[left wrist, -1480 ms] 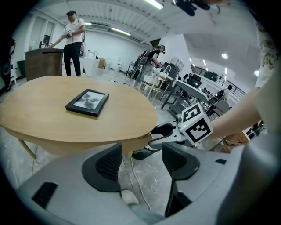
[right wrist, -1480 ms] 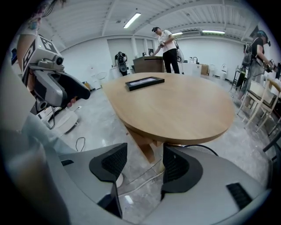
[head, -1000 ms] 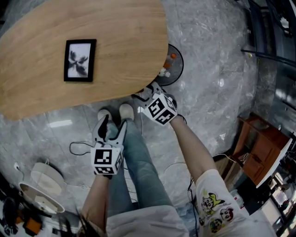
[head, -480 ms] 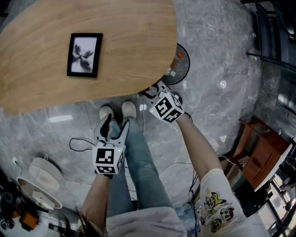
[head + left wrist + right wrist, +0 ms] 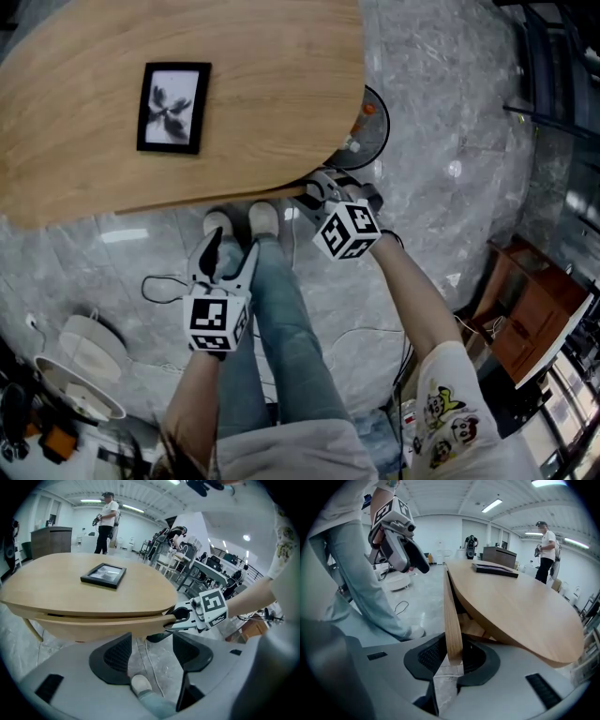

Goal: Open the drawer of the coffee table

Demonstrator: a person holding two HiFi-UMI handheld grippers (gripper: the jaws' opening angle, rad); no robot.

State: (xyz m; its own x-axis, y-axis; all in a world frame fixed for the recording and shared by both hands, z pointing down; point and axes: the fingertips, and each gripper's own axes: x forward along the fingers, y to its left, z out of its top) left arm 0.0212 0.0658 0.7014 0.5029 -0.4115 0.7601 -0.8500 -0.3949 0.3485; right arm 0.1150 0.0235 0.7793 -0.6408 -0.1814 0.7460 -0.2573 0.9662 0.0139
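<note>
Your right gripper [image 5: 452, 656] has just rolled over on its wrist and its fingers are closing; a second ago they stood wide and level at the corner of the desk [image 5: 262, 94], and now they're turned to straddle the thin front edge of the drawer [image 5: 451, 616]. That strip of wood stands right between them in the right gripper view, and the pads look to be meeting it on both faces (about a third open, which is roughly the thickness of the panel).

The drawer itself sits where it was, tucked under the desk top along the near edge, front panel close under the slab; it doesn't look pulled out yet. So the reach is done and the grasp is landing; what's left, I'd say, is a straight pull back toward your legs.

Your left gripper [image 5: 230, 255] has not moved; fingers wide apart, nothing in them, hanging over the floor by your knees, well clear of the desk.

The frame [image 5: 173, 106] lies flat on top, well back from the edge; mind that a sharp tug doesn't jolt it.
</note>
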